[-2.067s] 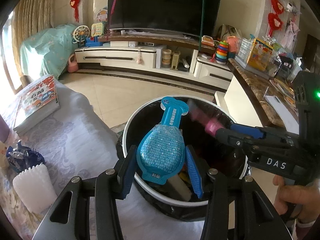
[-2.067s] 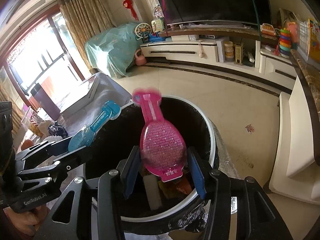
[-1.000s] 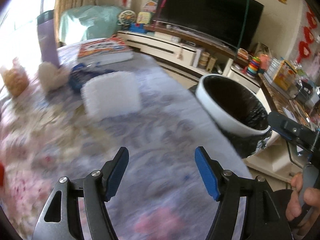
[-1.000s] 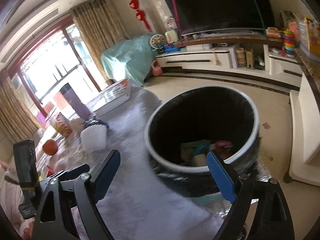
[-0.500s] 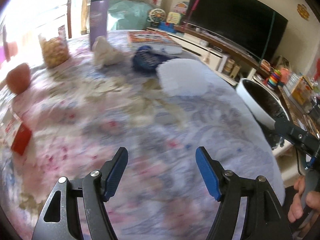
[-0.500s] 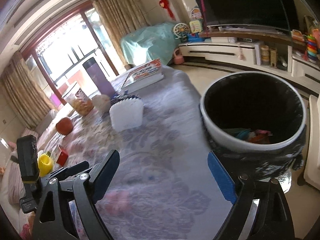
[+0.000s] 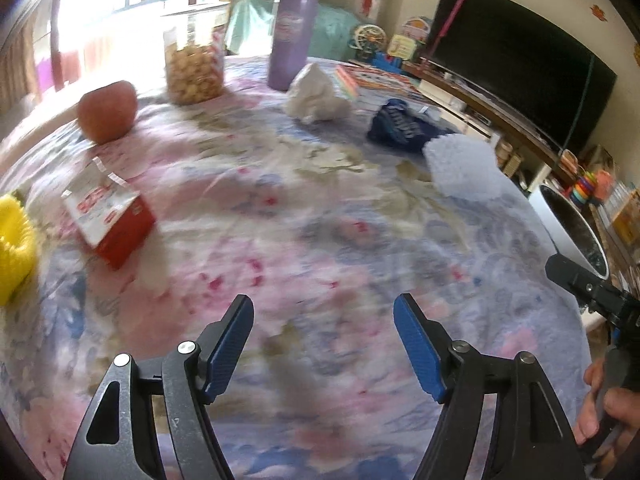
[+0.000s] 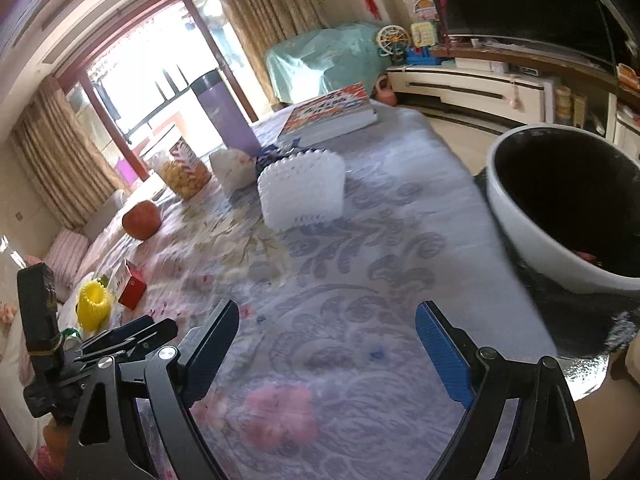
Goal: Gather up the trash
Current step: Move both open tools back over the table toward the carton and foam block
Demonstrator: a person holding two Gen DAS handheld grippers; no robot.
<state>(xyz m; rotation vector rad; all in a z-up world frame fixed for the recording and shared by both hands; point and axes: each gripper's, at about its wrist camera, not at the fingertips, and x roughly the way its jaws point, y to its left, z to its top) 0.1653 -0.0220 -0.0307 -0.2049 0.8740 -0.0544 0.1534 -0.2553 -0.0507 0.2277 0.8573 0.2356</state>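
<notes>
Right wrist view: a floral-clothed bench [image 8: 360,280] carries a book [image 8: 332,114], white foam net [image 8: 304,188], purple flask [image 8: 228,112], snack jar [image 7: 194,56], apple [image 7: 107,111], red carton [image 7: 110,220]. The bin [image 8: 532,216] beside it holds trash. Both grippers' [image 7: 323,344] [image 8: 326,350] jaws stand apart, empty.

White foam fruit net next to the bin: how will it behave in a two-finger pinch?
The white foam net looks like open mesh, so probably very light and likely to squash between the pads. It lies loose on the tablecloth, so a push may just slide it. It is probably not fragile.
</notes>
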